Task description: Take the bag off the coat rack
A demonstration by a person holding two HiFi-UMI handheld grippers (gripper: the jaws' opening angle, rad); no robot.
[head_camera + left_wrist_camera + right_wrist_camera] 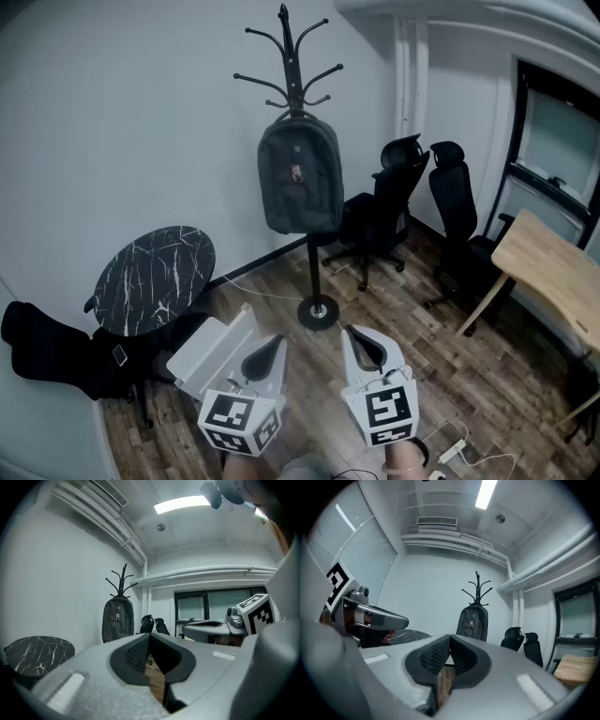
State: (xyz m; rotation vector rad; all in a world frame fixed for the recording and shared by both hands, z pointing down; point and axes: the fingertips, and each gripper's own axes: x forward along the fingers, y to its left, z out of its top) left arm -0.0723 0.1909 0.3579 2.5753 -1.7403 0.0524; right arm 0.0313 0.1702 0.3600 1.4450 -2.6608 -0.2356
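A dark grey backpack (300, 175) hangs from a hook of the black coat rack (292, 58), which stands on a round base (318, 312) on the wooden floor. The backpack (117, 619) also shows small and far off in the left gripper view, and the backpack (472, 623) likewise in the right gripper view. My left gripper (276, 345) and right gripper (356, 335) are low in the head view, side by side, well short of the rack. Both are shut with nothing between their jaws.
A round black marble table (155, 277) stands at the left with dark bags (56, 352) below it. Two black office chairs (384, 208) stand right of the rack. A wooden desk (551, 265) is at the right. A white box (214, 352) and cables lie on the floor.
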